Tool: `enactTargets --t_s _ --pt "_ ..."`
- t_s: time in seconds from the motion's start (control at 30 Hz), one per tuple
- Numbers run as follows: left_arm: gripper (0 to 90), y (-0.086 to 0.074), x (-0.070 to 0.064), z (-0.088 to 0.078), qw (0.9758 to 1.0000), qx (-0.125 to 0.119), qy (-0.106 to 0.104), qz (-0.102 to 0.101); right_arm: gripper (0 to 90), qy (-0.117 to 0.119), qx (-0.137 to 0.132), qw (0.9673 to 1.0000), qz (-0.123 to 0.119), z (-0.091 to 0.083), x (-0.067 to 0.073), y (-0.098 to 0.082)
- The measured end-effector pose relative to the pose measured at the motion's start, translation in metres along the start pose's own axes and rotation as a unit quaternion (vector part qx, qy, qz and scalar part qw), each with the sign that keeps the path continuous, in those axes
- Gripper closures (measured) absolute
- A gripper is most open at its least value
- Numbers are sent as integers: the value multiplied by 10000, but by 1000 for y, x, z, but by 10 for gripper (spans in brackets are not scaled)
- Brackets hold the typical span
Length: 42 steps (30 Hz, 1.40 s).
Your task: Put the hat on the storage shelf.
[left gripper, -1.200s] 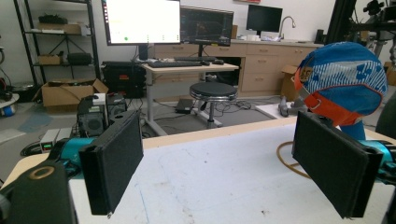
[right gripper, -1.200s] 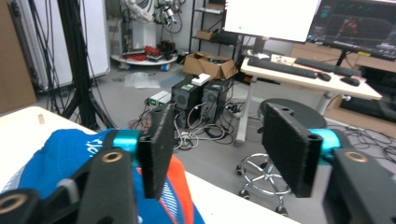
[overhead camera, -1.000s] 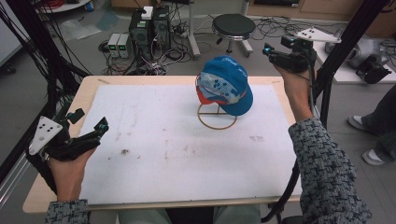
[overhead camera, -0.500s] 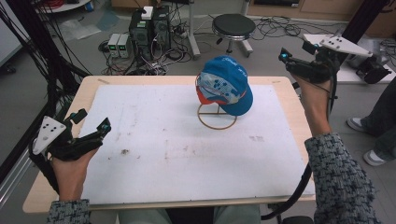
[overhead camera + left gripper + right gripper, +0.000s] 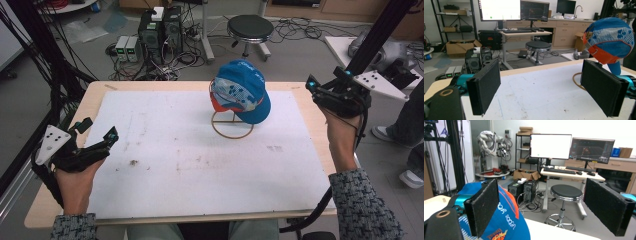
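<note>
On the far middle of the worktop (image 5: 165,200) I note a blue cap (image 5: 243,95) on a wire stand (image 5: 232,125) | right gripper (image 5: 325,90) off the right edge, fingers wide, empty | left gripper (image 5: 97,137) near-left, wide, empty | judgement: approach the cap level, take the brim, lift straight so the stand stays put.

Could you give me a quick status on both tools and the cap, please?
Left tool open, empty. Right tool open, empty, off the table's right edge. Cap sits on its wire stand. Nothing in the way.
</note>
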<state>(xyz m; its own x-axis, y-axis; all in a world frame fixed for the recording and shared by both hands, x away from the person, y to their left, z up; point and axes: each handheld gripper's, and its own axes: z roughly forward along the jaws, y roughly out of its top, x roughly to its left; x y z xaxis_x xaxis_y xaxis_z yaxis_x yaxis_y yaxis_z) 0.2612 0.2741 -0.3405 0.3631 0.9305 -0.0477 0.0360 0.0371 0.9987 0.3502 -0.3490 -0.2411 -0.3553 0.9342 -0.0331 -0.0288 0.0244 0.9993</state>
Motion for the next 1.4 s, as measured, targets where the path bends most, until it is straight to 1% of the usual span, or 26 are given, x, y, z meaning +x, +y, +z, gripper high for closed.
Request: enactTargets --t_s 0.07,0.23,0.33,0.5,0.63,0.67,0.77,1.0,1.07,1.1,1.2,1.33,1.4 --pt "167 -1 0 0 10000 5 7 -13 124 -24 -63 10000 -55 -6 1 -7" --pt "167 -1 1 0 10000 14 18 -11 120 -37 -239 9997 -85 -20 8 -27" --pt "167 -3 1 0 10000 24 22 -17 120 44 -281 9996 -16 -26 12 -38" --pt "167 -5 2 2 10000 54 35 -3 119 102 -322 9994 57 -34 19 -58" --pt "167 -7 2 3 10000 68 62 0 119 83 -257 9996 75 -39 25 -73" --pt "167 -7 2 3 9999 108 66 24 119 87 -260 9996 107 -40 26 -76" --pt "167 -8 3 3 9999 99 74 -6 119 87 -197 9996 158 -42 29 -89" --pt "167 -9 4 2 9999 105 98 0 119 216 -132 9993 258 -47 34 -114" --pt "167 -9 5 3 9999 105 89 -6 119 273 -101 9991 321 -48 37 -120" --pt "167 -10 5 3 9999 109 94 -5 119 284 -109 9990 313 -49 38 -123" --pt "167 -10 5 3 9999 129 99 3 119 287 -81 9990 318 -50 41 -130" --pt "167 -10 5 2 9999 113 106 -13 119 299 22 9988 394 -51 43 -140" --pt "167 -10 5 2 9999 111 110 -6 119 291 69 9989 354 -51 44 -143"
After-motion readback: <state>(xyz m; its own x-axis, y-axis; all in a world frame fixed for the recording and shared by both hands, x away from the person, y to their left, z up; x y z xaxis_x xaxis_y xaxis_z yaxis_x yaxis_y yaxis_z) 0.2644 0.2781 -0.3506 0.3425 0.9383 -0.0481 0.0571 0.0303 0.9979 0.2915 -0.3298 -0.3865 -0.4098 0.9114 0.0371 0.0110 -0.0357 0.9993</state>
